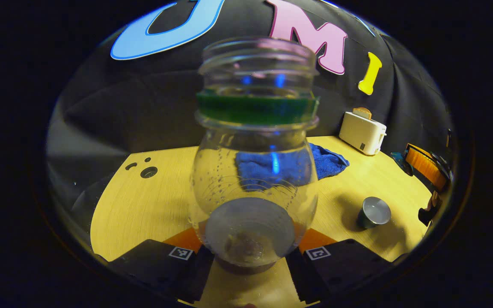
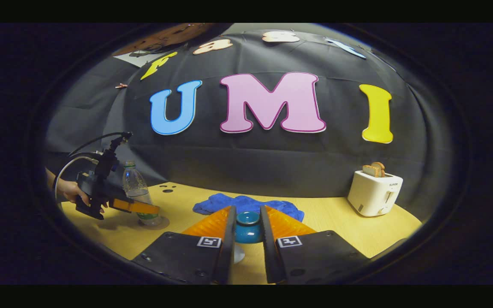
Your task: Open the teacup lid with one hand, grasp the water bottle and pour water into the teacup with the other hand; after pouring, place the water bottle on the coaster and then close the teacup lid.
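- In the left gripper view, a clear water bottle [image 1: 255, 171] is filling the centre of the frame, standing upright with its open mouth at the top and a green band below the neck.
- The left gripper [image 1: 253, 256] is sitting at the bottom centre with its jaws set narrow around the bottle's lower body, apparently holding it.
- A grey teacup [image 1: 374, 212] is standing open on the wooden table [image 1: 144, 205] at the lower right, well apart from the bottle.
- In the right gripper view, the right gripper [image 2: 247, 239] is holding the blue teacup lid [image 2: 247, 227] between close-set jaws at the bottom centre.
- At the left edge there, the bottle is resting on a round coaster [image 2: 156, 223], so the lid probably goes back next, toward the cup.
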Demonstrator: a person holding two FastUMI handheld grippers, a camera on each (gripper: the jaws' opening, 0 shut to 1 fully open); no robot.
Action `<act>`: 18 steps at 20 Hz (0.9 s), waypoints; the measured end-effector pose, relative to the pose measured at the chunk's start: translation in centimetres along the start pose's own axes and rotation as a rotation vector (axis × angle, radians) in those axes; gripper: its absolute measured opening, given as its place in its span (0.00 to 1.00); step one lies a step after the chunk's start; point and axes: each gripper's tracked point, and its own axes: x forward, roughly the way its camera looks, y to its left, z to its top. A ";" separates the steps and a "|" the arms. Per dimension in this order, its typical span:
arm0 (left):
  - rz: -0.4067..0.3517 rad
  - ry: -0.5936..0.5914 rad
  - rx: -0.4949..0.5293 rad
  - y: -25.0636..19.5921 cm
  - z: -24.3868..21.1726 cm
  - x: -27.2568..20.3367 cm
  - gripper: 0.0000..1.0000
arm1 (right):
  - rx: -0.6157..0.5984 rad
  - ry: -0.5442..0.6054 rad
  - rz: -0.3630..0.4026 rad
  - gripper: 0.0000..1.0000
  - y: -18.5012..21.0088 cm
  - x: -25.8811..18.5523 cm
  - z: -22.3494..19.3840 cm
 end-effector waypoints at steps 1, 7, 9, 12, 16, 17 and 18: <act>0.002 0.000 -0.001 0.0 0.1 0.1 0.80 | 0.001 0.004 0.002 0.33 0.1 0.0 -0.2; -0.003 0.005 0.008 0.0 0.2 -0.1 0.83 | 0.015 0.014 0.017 0.33 0.5 0.3 -0.8; -0.002 -0.004 -0.001 0.1 0.3 -0.5 0.86 | 0.035 0.031 0.031 0.29 0.9 0.4 -1.3; -0.006 -0.025 -0.019 0.0 0.7 -1.3 0.94 | 0.073 0.068 0.063 0.29 1.9 0.2 -2.8; 0.010 -0.045 -0.032 0.5 0.9 -1.8 0.92 | 0.102 0.110 0.090 0.33 2.9 0.0 -4.5; 0.012 -0.049 -0.037 0.5 0.9 -1.9 0.92 | 0.106 0.118 0.096 0.33 3.1 -0.1 -4.9; 0.013 -0.053 -0.041 0.6 0.9 -2.1 0.93 | 0.108 0.123 0.099 0.28 3.3 -0.2 -5.1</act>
